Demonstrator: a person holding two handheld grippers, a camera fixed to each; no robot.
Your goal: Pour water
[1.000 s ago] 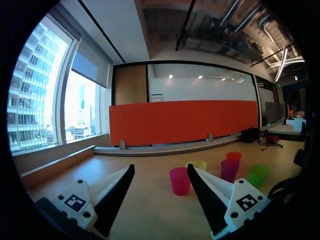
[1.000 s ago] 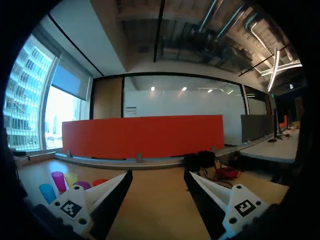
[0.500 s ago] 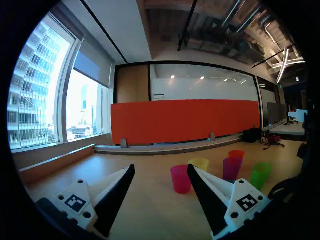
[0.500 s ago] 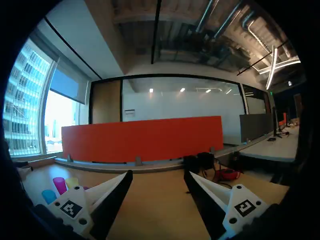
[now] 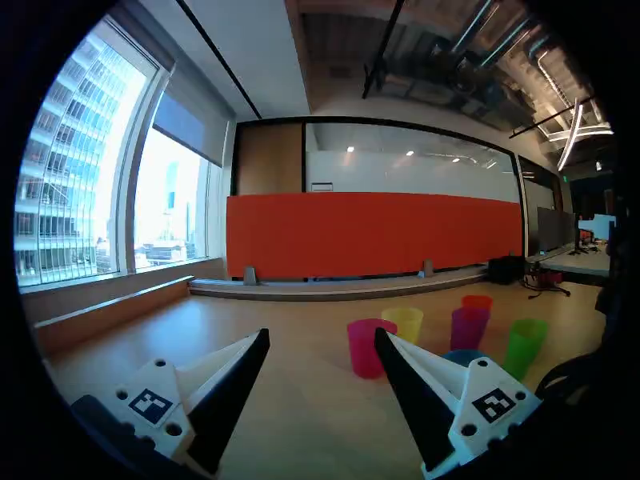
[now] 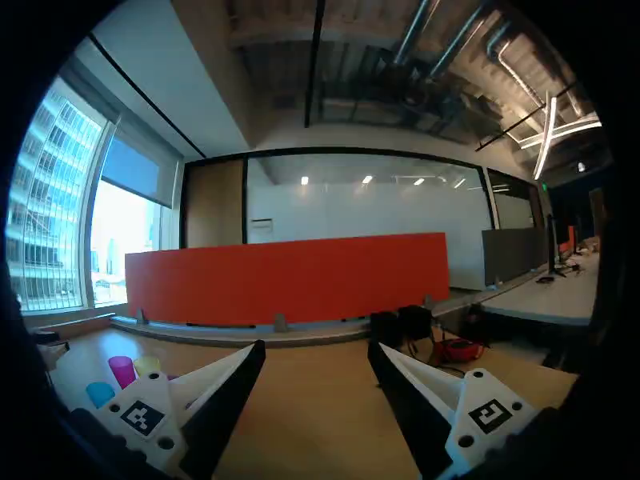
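The left gripper [image 5: 320, 376] is held low over the wooden table [image 5: 308, 436], its jaws spread wide and nothing gripped between them. The cups are found at four to five o'clock in the left gripper view, all upright on the table. A pink cup [image 5: 368, 346] is seen at five o'clock, just past the fingertips. A yellow cup [image 5: 404, 322] is set close behind it. Further round towards four o'clock, a purple cup [image 5: 468, 326], an orange cup [image 5: 478, 302] and a green cup [image 5: 524, 346] are lined up. A blue cup [image 5: 464, 357] is half hidden behind one finger. An orange partition [image 5: 372, 234] is stretched across at twelve o'clock beyond the table.

The right gripper [image 6: 312, 384] is likewise kept wide open and empty. In the right gripper view, part of the cup cluster is glimpsed at eight o'clock, well apart from the jaws.
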